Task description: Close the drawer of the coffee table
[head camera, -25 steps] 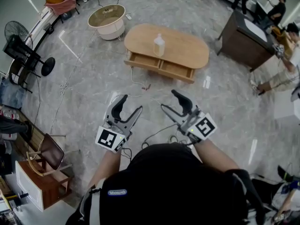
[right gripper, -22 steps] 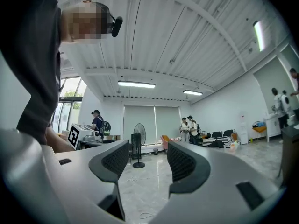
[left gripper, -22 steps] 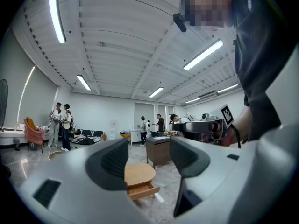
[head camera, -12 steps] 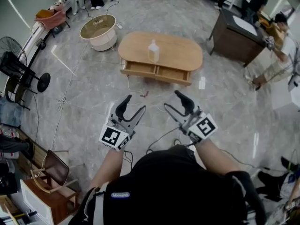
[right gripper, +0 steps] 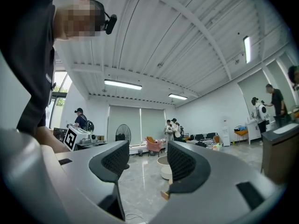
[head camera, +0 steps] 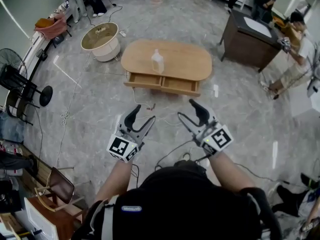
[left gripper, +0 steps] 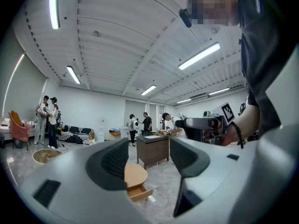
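The oval wooden coffee table [head camera: 175,56] stands on the grey floor ahead, with a clear bottle [head camera: 157,62] on its top. Its drawer [head camera: 162,82] is pulled out on the near side. Both grippers hang in the air well short of the table, touching nothing. My left gripper [head camera: 141,115] is open and empty, and so is my right gripper [head camera: 187,110]. In the left gripper view the table end [left gripper: 134,174] and the open drawer [left gripper: 140,192] show between the spread jaws [left gripper: 148,160]. The right gripper view has only a table corner [right gripper: 164,195] between its open jaws [right gripper: 147,162].
A round beige tub [head camera: 101,39] sits left of the table and a dark wooden cabinet [head camera: 251,35] to its right. Cables [head camera: 145,103] trail on the floor between me and the drawer. A fan [head camera: 20,81] and a chair [head camera: 52,181] stand at left. People stand at the back.
The table has drifted left and slightly down in the head view as the person moved. Both grippers sit a little higher in the picture and stay open.
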A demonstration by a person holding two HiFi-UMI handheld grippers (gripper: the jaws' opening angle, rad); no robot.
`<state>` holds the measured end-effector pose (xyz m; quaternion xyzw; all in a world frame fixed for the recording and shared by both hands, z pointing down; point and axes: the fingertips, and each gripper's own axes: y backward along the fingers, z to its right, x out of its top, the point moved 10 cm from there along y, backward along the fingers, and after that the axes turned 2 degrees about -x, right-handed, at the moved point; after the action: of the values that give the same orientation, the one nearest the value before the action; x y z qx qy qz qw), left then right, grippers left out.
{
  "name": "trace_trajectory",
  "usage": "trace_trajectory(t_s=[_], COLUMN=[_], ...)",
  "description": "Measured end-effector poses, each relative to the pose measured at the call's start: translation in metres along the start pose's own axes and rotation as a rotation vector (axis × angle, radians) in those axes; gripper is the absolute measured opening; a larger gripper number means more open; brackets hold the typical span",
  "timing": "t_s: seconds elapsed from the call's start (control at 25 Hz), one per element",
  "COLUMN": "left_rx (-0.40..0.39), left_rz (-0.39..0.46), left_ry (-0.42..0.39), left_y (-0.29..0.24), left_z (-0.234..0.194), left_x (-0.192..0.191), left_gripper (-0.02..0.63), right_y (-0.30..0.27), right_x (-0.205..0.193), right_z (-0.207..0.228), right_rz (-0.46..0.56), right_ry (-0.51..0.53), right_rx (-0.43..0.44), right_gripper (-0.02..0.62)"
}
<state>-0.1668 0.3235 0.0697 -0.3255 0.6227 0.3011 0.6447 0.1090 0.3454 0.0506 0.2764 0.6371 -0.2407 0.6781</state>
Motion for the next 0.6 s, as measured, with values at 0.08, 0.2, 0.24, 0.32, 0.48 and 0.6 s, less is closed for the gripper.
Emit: trace_trajectory(t_s=[0.08,0.2,0.24,0.32,0.48,0.6], left_rx=[0.016,0.036,0.041,0.046,0.042,0.032], left_rz=[0.005,0.016,0.023,0.028,0.025,0.030], left_ry=[-0.006,-0.030,-0.032,-0.030,-0.020,-0.022], left_y=[-0.011,-0.028,-0.034,-0.049,-0.078,-0.090], left_z=[0.004,0.011,0.013,0.017,0.014,0.012], left_x=[0.002,0.007,0.008,0.010,0.008,0.006], left_gripper=[0.258,0.256,0.256,0.256,0.256,0.256], right_y=[0.009,0.020,0.023,0.027,0.028,0.024], right_x=[0.001,-0.002,0.000,0.004,0.005,0.003], right_z=[0.016,0.041,0.047,0.058,0.080,0.089], right_rz=[0.005,-0.002,0.003,0.010,-0.003,0.032], right_ry=[-0.009,-0.025,-0.037,-0.045,-0.031,-0.052], right_rx=[-0.004,-0.009,-0.006,0.005,0.010,-0.016], right_gripper=[0.230,0.230,0.230,0.230,0.230,0.230])
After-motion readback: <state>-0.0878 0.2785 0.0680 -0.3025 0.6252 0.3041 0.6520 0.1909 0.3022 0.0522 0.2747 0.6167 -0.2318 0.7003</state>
